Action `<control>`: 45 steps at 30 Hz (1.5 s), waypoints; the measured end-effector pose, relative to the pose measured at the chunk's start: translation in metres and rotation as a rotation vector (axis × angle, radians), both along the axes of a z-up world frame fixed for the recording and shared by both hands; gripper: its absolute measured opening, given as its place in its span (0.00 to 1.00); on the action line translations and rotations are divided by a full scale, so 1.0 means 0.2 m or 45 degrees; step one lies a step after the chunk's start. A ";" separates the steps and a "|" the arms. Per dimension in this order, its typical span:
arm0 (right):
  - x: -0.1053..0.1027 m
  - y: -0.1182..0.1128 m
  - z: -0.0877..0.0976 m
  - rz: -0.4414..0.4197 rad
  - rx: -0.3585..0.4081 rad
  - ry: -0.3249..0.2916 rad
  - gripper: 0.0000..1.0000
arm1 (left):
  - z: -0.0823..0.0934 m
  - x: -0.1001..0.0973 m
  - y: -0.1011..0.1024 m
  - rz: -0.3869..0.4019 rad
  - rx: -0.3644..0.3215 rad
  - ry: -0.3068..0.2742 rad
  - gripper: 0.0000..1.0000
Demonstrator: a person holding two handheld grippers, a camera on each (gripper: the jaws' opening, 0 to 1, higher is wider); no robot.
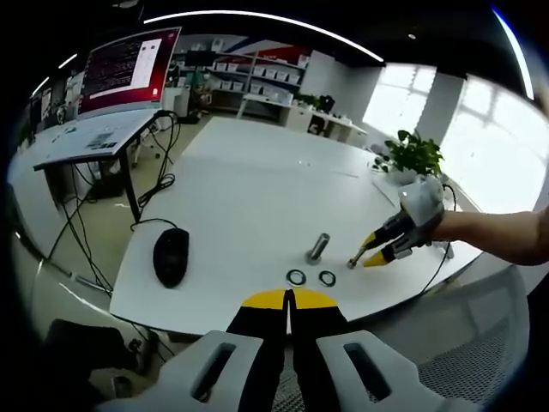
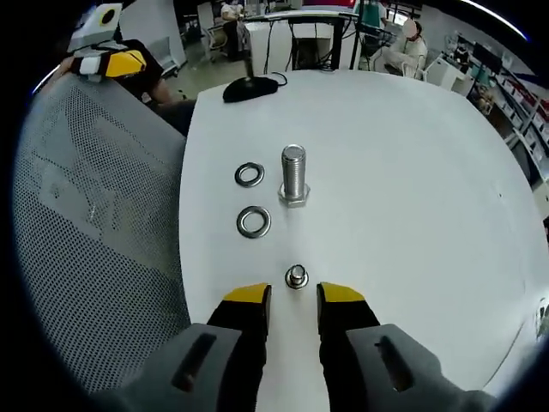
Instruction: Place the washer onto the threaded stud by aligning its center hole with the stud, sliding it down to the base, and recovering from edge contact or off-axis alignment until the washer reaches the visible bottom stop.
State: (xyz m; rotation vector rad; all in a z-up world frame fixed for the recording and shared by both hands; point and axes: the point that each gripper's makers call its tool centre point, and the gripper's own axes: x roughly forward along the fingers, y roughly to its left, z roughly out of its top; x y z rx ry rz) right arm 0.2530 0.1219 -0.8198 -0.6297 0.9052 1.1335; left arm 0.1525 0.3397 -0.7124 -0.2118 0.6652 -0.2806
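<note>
- Threaded stud [image 2: 293, 174] stands upright on the white tabletop [image 2: 412, 172], hex base down; nothing on its shaft.
- Two washers lie flat on the tabletop just beside the stud, apart from each other: far washer [image 2: 250, 174] level with the stud, near washer [image 2: 254, 221] closer to the right tool.
- Left gripper view: same stud [image 1: 318, 247] with both washers, [image 1: 297, 276] and [image 1: 328, 277], in front of it, nearer the camera.
- Small nut [image 2: 297, 276] sits on the tabletop just ahead of the right tool's tips, between them in line, not gripped.
- Right tool [image 2: 293, 296]: jaws parted, yellow tips, holding nothing. Seen in left gripper view [image 1: 367, 255], tips low near the nut [image 1: 352, 263], a person's hand and forearm behind it.
- Left tool [image 1: 289, 299]: jaws closed together, nothing between them, held off the tabletop edge, well apart from the stud. In right gripper view it shows at upper left [image 2: 110, 60].
- Black mouse [image 1: 171, 255] at the tabletop's far side from the right tool.
- Mesh chair back [image 2: 94, 240] beside the tabletop edge.
- Potted plant [image 1: 413, 154] and a monitor [image 1: 129, 69] on a second desk in the background.
</note>
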 end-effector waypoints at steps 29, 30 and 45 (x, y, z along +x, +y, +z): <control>-0.31 -0.34 0.68 -0.649 0.694 -0.031 0.25 | 0.00 0.01 0.00 -0.003 -0.018 -0.025 0.00; -0.33 -0.35 0.70 -0.664 0.717 -0.028 0.25 | 0.00 0.01 0.00 -0.002 -0.019 -0.027 0.00; -0.47 -0.34 0.77 -0.704 0.746 -0.134 0.25 | 0.02 0.02 -0.02 -0.003 -0.042 -0.054 0.00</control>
